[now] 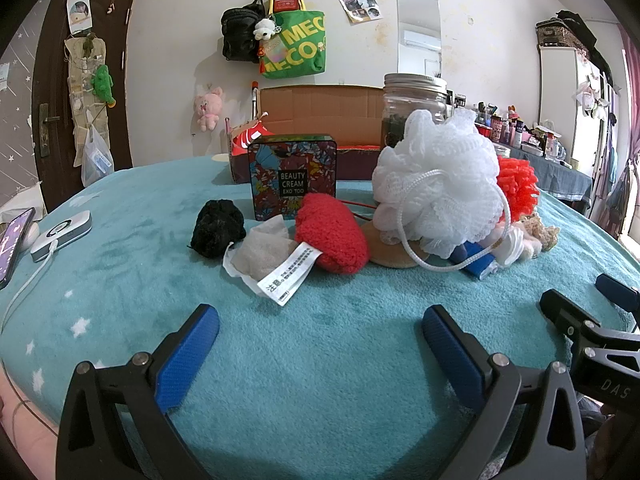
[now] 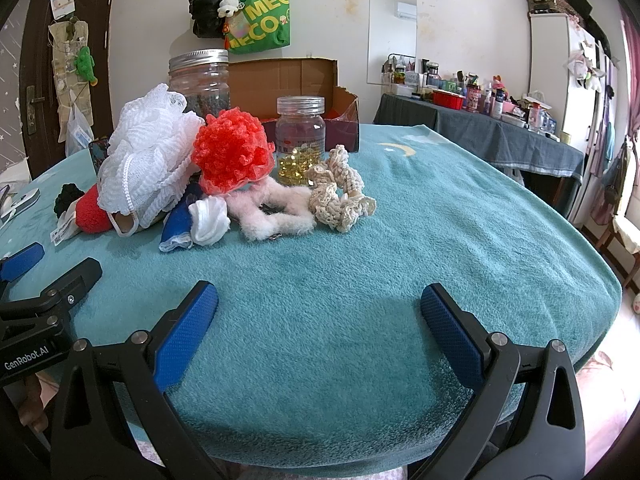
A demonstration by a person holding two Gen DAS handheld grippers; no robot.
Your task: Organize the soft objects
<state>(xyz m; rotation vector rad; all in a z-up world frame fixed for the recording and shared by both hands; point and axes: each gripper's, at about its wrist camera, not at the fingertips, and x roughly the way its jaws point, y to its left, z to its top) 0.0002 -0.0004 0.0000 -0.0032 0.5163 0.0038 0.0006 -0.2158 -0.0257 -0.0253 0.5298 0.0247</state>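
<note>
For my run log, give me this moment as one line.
left gripper: open, empty | right gripper: open, empty | white bath pouf, red knit piece, cream crochet piece: untouched on teal blanket

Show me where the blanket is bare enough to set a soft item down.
Free: the teal fleece blanket between the right gripper and the cream crochet piece, and rightward to the edge. Also between the black fuzzy ball and silver charger. Crowded: around the white mesh bath pouf.
</note>
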